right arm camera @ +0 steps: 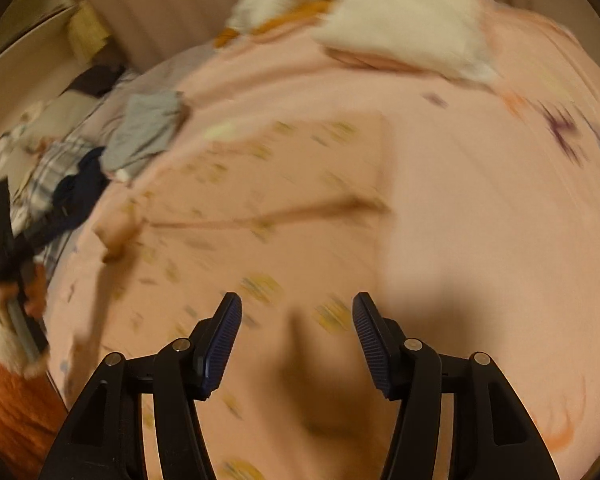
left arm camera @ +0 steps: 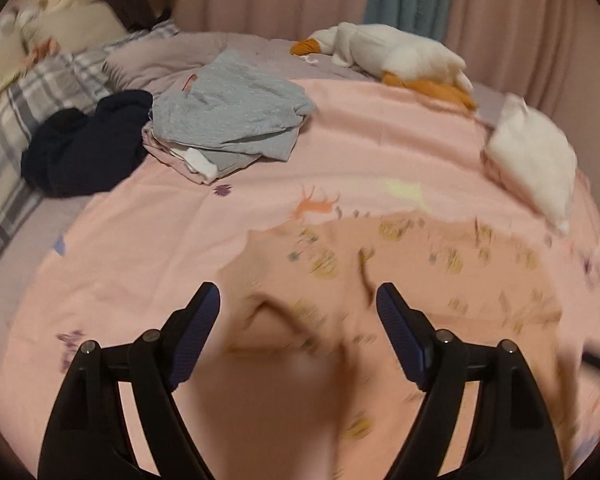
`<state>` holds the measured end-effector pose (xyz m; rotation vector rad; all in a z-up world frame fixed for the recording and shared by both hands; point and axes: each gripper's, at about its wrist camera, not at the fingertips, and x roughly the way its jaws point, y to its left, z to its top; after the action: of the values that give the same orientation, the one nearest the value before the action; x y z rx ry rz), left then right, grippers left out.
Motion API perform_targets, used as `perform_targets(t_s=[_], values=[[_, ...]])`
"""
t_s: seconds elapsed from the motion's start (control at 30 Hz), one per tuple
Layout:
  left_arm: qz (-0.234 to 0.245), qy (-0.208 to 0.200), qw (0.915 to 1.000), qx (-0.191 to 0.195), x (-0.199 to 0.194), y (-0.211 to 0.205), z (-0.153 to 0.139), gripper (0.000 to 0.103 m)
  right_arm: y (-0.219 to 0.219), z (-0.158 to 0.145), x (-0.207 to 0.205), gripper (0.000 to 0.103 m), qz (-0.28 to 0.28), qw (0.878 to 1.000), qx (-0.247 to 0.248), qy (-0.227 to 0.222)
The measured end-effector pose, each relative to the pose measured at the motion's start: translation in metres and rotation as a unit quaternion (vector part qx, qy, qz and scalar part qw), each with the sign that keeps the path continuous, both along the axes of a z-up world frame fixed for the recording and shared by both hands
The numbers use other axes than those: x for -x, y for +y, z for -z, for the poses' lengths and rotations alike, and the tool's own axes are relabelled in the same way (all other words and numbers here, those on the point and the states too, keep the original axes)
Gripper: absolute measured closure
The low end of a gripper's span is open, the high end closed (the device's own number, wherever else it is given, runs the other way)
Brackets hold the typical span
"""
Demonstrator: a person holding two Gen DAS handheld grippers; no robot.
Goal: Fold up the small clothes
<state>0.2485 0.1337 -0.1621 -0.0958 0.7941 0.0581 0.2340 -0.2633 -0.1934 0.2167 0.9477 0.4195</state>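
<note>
A small pink garment with yellow prints [left arm camera: 400,280] lies spread on the pink bedsheet [left arm camera: 360,140], blurred by motion. My left gripper [left arm camera: 298,300] is open just above its near part, holding nothing. In the right wrist view the same garment [right arm camera: 260,216] lies flat with a fold line across it. My right gripper [right arm camera: 296,312] is open over its near edge, empty. The left gripper and an orange sleeve show at the far left of that view [right arm camera: 8,256].
A heap of grey clothes [left arm camera: 228,116] and a dark navy garment [left arm camera: 84,148] lie at the back left of the bed. A white folded piece [left arm camera: 536,160] lies at the right. A plush goose [left arm camera: 396,56] lies by the curtain. Plaid pillows [left arm camera: 40,92] lie at the left.
</note>
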Motion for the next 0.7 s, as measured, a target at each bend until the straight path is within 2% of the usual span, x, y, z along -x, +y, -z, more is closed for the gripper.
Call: perform_targets(t_s=[0.1,0.23,0.33,0.4,0.47,0.57,0.6,0.7], values=[[0.005,-0.006,0.9997,0.021,0.022,0.017,0.013,0.022,0.035,-0.013,-0.014,0.045,-0.029,0.999,-0.012,-0.010],[-0.012,0.032,0.9993,0.014,0.032,0.040,0.039,0.022,0.081,-0.021,-0.025,0.045,-0.078,0.996,-0.033,-0.015],[-0.043,0.046,0.9976,0.028,0.045,0.061,0.054,0.022,0.119,-0.024,-0.037,0.045,-0.108,0.994,-0.010,-0.026],[-0.057,0.047,0.9969,0.026,0.053,0.070,0.060,0.022,0.151,-0.030,-0.042,0.045,-0.138,0.989,0.021,-0.049],[-0.073,0.044,0.9960,0.027,0.059,0.077,0.063,0.022,0.191,-0.037,-0.044,0.045,-0.174,0.980,0.049,-0.078],[-0.074,0.043,0.9948,0.055,0.064,0.079,0.070,0.022,0.250,-0.039,-0.041,0.045,-0.223,0.966,0.081,-0.104],[-0.068,0.046,0.9942,0.069,0.064,0.078,0.073,0.022,0.282,-0.036,-0.037,0.045,-0.247,0.957,0.101,-0.113],[-0.069,0.051,0.9890,0.120,0.066,0.079,0.081,0.022,0.339,-0.019,-0.033,0.045,-0.284,0.934,0.168,-0.136]])
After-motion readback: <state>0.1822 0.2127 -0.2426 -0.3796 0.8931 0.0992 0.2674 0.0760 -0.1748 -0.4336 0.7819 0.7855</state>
